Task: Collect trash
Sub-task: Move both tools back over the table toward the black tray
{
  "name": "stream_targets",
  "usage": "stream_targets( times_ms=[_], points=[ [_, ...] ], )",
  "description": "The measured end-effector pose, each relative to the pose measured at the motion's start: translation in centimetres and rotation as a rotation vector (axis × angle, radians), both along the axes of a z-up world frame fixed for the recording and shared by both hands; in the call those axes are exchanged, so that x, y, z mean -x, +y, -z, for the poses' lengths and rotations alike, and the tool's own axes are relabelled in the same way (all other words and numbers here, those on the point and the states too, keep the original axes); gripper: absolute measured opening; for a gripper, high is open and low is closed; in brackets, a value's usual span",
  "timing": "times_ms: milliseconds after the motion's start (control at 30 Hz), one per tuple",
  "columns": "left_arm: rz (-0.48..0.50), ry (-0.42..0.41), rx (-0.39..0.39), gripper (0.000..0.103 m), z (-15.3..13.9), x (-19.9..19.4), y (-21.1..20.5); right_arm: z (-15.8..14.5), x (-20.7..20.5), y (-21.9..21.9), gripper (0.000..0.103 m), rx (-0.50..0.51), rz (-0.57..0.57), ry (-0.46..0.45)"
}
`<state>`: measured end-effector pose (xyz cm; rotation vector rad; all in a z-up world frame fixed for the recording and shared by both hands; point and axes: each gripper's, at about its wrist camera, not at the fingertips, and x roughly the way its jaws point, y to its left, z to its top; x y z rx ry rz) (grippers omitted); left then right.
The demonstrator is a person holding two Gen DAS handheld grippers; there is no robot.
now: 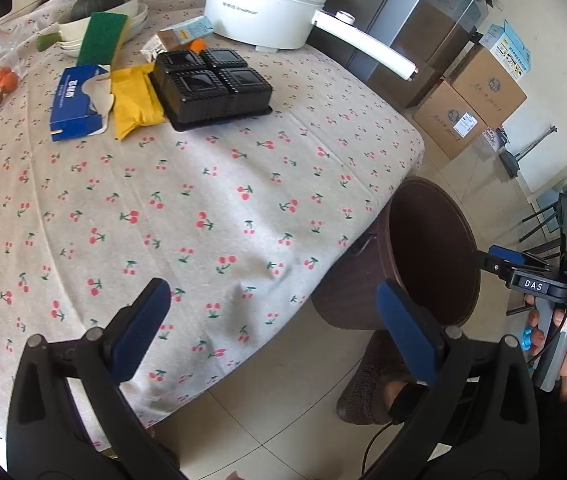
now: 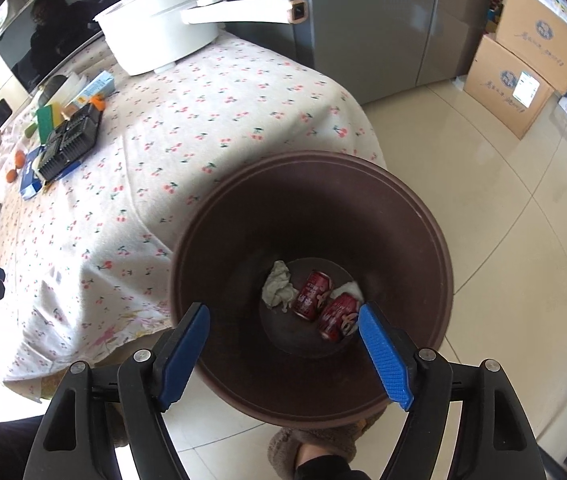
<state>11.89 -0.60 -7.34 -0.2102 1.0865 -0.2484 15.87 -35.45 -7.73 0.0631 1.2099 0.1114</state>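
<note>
Right wrist view: tabletop (image 2: 203,120) edge beside brown bin (image 2: 423,240); cans (image 2: 313,294) lie below the spread, empty right hand-held gripper (image 2: 283,326).

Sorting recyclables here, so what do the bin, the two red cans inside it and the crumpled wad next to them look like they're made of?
Bin: likely moulded plastic, dark brown, smooth matte wall with a soft sheen.
Red cans: probably thin metal, glossy printed sides.
Crumpled wad: looks like paper tissue, off-white, soft creases.

White pot (image 1: 267,4) w/ long handle, black 4-cell tray (image 1: 211,84), blue tissue box (image 1: 77,102), 2 cardboard boxes (image 1: 471,100) nr wall.
</note>
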Motion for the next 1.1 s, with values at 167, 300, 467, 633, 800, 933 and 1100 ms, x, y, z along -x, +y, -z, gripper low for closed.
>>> stream_targets(
  times_ms=[167,300,467,633,800,933,1100],
  points=[
    [-0.043,-0.005,-0.016,0.102,0.0,0.8,2.8,-0.9,-0.4,2.7,0.080,0.010,-0.038,-0.021],
    [-0.082,-0.007,-0.023,0.102,-0.1,1.3,4.9,-1.3,-0.8,5.0,0.081,0.015,-0.072,-0.030],
    [-0.148,-0.003,-0.065,0.102,-0.1,1.8,7.3,-1.8,-1.4,8.1,0.082,0.019,-0.115,-0.039],
    [-0.200,0.005,-0.068,0.102,-0.3,1.9,9.6,-2.2,-2.1,11.4,0.082,0.019,-0.153,-0.050],
    [-0.241,0.005,-0.105,0.102,-0.5,1.6,11.7,-2.4,-3.5,14.8,0.083,0.024,-0.189,-0.060],
    [-0.287,-0.008,-0.121,0.102,-0.8,0.6,13.6,-2.1,-5.7,17.2,0.084,0.020,-0.202,-0.032],
    [-0.375,-0.015,-0.120,0.102,-0.9,-0.5,15.6,-2.6,-8.7,21.0,0.086,-0.012,-0.229,-0.037]
  ],
)
